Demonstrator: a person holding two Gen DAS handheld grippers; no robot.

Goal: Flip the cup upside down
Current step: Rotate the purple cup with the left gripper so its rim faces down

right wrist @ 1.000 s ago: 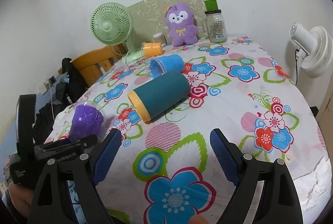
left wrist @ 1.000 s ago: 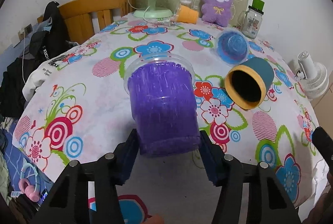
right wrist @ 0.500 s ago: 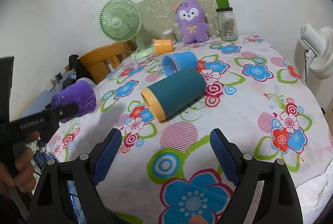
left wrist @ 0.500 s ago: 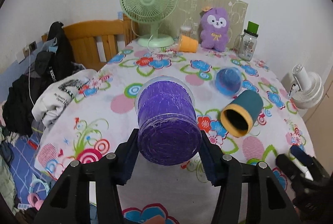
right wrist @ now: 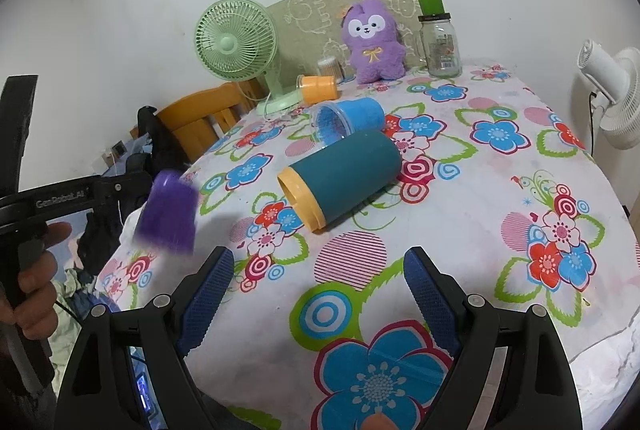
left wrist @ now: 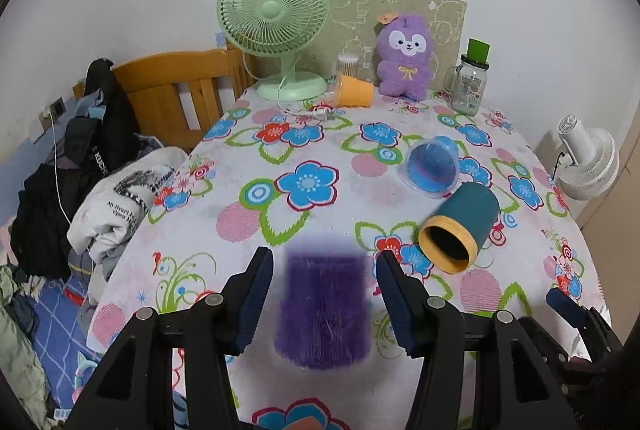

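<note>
A purple cup [left wrist: 322, 302] is blurred with motion between the fingers of my left gripper [left wrist: 322, 294]. The jaws stand wide apart with a gap on each side of the cup, so they do not hold it. The cup is mouth down, its base up. In the right wrist view the purple cup [right wrist: 168, 206] is blurred in the air near the table's left edge, beside the left gripper's body [right wrist: 60, 196]. My right gripper [right wrist: 316, 286] is open and empty over the front of the table.
A teal cup with a yellow rim [left wrist: 460, 230] lies on its side, also in the right wrist view [right wrist: 340, 178]. A blue cup [left wrist: 432, 166] lies behind it. A green fan [left wrist: 276, 26], orange cup [left wrist: 354, 92], purple plush [left wrist: 404, 56] and glass jar [left wrist: 468, 82] stand at the back.
My left gripper has opened and let go of the purple cup. The cup has turned mouth down and dropped lower between the fingers. The right gripper has stayed nearly still.
</note>
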